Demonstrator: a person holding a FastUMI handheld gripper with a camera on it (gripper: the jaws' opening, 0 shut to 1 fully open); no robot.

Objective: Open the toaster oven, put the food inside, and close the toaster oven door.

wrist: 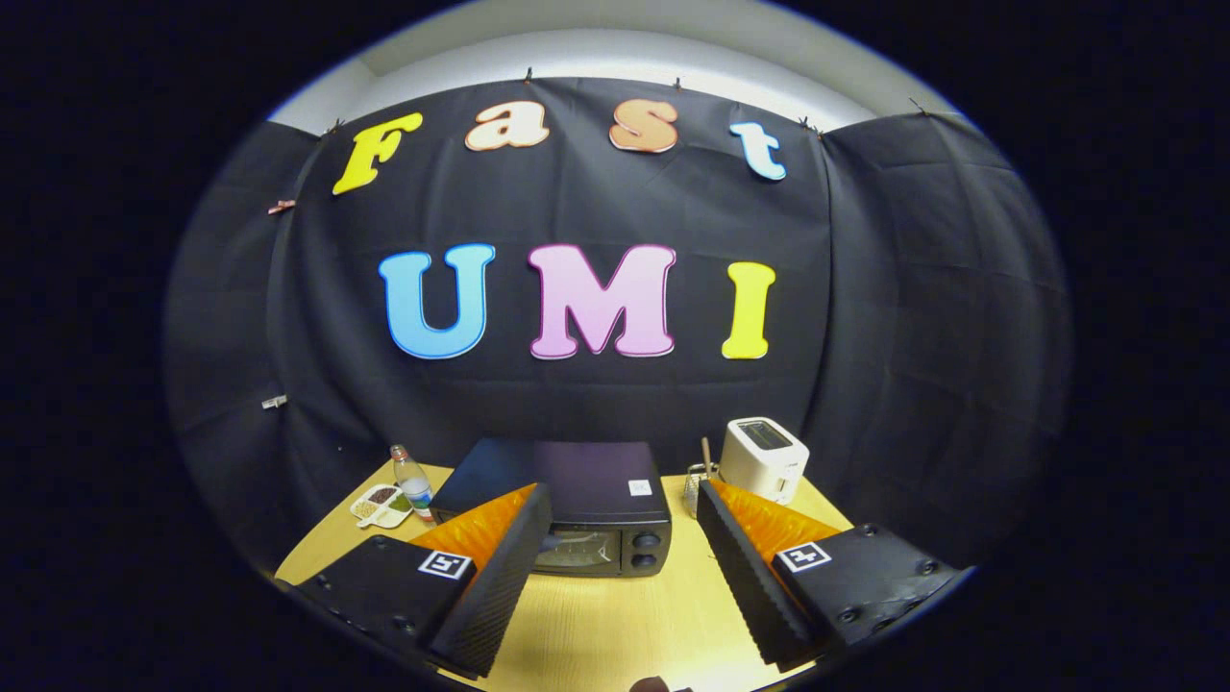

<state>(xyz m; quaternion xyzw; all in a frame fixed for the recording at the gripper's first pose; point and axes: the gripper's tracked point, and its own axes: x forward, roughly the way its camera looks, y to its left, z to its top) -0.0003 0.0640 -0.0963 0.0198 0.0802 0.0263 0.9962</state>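
No readable text on toaster oven: small white sticker at its top, 2 o'clock corner, too small to read. Square coded markers on gripper carry no words.

Black cloth wall, wooden table

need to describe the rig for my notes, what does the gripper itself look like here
The gripper has two wedge-shaped fingers with finely ribbed inner faces, standing wide apart. Each mounts on a black block with visible screw heads and a small square black-and-white marker on top. Glossy orange panels sit behind the fingers. No cables are visible.
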